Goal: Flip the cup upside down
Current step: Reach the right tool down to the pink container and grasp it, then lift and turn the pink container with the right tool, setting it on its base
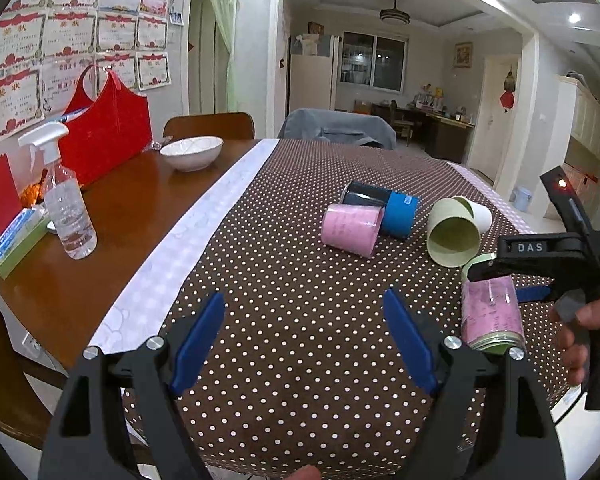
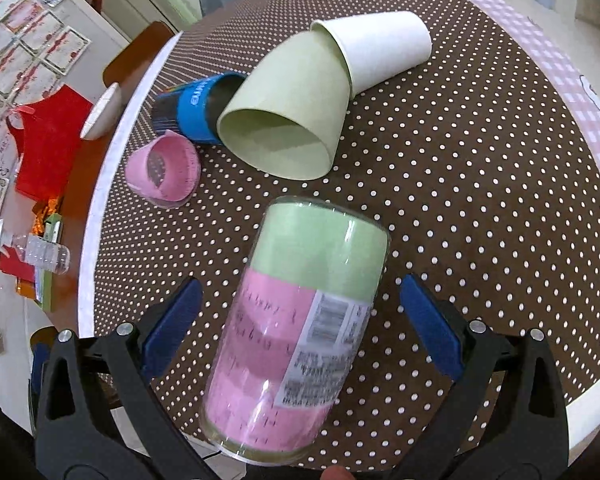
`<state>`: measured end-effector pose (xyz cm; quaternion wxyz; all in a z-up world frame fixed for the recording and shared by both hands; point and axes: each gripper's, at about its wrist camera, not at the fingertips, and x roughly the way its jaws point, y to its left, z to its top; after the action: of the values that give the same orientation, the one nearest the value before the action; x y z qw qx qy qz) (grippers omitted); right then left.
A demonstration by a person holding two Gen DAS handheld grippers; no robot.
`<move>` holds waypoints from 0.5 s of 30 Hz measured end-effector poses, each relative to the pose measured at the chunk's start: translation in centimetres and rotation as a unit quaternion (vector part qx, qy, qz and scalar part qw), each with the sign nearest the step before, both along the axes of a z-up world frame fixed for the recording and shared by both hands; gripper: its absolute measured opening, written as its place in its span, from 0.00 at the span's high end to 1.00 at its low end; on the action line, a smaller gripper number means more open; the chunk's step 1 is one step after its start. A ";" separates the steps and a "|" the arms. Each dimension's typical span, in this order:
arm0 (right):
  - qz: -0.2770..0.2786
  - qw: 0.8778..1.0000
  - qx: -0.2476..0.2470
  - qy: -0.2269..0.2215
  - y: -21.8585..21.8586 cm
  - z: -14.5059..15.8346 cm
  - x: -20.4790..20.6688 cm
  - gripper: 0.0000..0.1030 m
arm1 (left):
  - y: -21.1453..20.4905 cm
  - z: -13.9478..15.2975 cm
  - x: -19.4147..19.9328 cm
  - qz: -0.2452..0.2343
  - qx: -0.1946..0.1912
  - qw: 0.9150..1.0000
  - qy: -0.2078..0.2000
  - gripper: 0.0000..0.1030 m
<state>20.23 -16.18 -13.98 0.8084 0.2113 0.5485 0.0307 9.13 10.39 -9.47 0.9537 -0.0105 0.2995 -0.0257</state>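
The right gripper (image 2: 300, 320) hangs over the table's near edge with its blue pads spread wide on either side of a clear plastic cup (image 2: 296, 328), neither pad visibly touching it. The left gripper (image 1: 304, 344) is also wide open and empty, held above bare dotted cloth, well apart from the cup.

The cup stands on the brown polka-dot tablecloth (image 2: 480, 200) near the table's front rim, just short of a cluster of tipped-over cups. Whether its mouth faces up or down is hard to tell, so the step in hand could be either the approach to a grasp or the letting go after a flip. If it is the approach, the next move calls for closing the pads squarely on the cup's middle, lifting clear and rolling the wrist half a turn.

The cup is transparent, lined with a pale green band and a pink printed band, with a white barcode label on one side. Beyond it lie a large green paper cup (image 2: 288, 120) nested with a white paper cup (image 2: 384, 48), a blue-banded dark cup (image 2: 198, 108) and a small pink cup (image 2: 164, 172).
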 end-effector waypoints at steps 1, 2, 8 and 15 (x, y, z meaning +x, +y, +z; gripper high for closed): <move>0.002 1.000 0.001 0.007 0.1 -0.2 0.4 0.06 | 0.1 0.0 0.1 0.000 -0.001 1.000 0.001 0.22; 0.007 1.000 0.003 0.013 0.3 -0.4 0.7 0.08 | 0.2 -0.1 0.0 0.001 -0.001 1.000 0.002 0.22; 0.033 0.999 0.035 0.018 0.5 -1.0 1.5 0.29 | 0.6 -0.1 0.0 0.004 -0.004 1.000 0.005 0.22; 0.031 0.996 0.079 -0.037 -1.3 0.3 -1.1 0.30 | 0.4 0.5 -0.3 0.007 0.002 1.000 0.000 0.22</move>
<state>19.17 -17.46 -13.67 0.8076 0.2557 0.5206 0.1067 8.78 10.80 -8.93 0.9539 -0.0113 0.2992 -0.0181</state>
